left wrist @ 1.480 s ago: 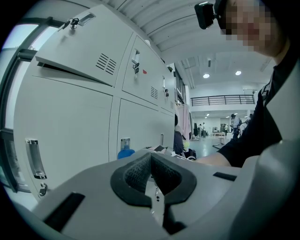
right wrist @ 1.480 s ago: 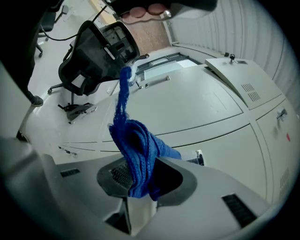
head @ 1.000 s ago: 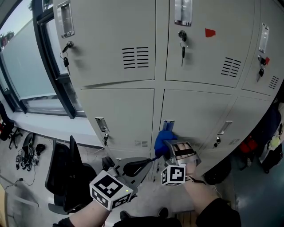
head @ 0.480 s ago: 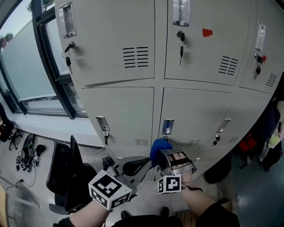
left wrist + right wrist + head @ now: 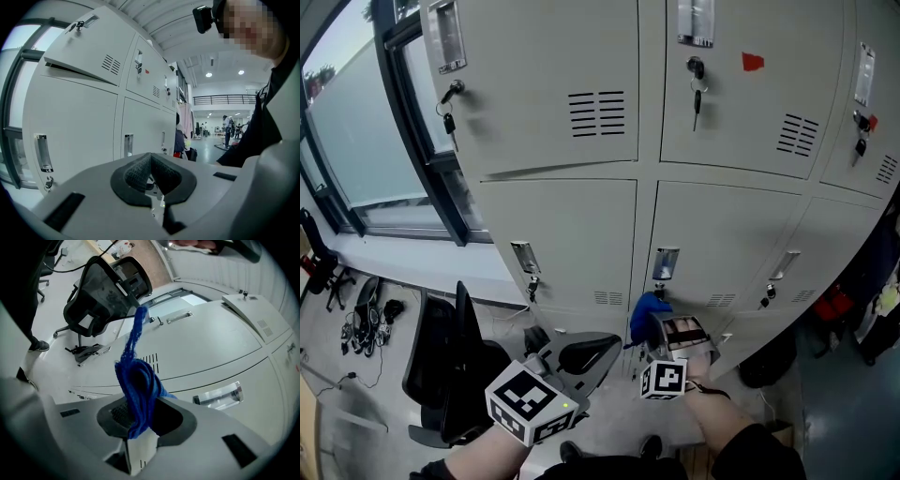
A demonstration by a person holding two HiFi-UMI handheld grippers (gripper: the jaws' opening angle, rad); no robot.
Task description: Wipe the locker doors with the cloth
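Note:
The beige locker doors (image 5: 722,239) fill the head view. A blue cloth (image 5: 645,312) is bunched low on the lower middle door, just beneath its handle (image 5: 666,263). My right gripper (image 5: 660,327) is shut on it. In the right gripper view the cloth (image 5: 138,385) sticks out from the right gripper (image 5: 140,417) toward the door's vent slots (image 5: 151,363); I cannot tell whether it touches. My left gripper (image 5: 586,355) hangs lower left, away from the doors. In its own view the left gripper (image 5: 152,177) is shut with nothing in it.
A black office chair (image 5: 441,366) stands on the floor at the lower left, also the chair (image 5: 105,289) in the right gripper view. A window (image 5: 356,131) borders the lockers on the left. Keys (image 5: 697,98) hang from locks. Bags (image 5: 839,305) lie at the right.
My right gripper has carried the cloth down off the door's handle to the strip below it. The left gripper has barely moved.

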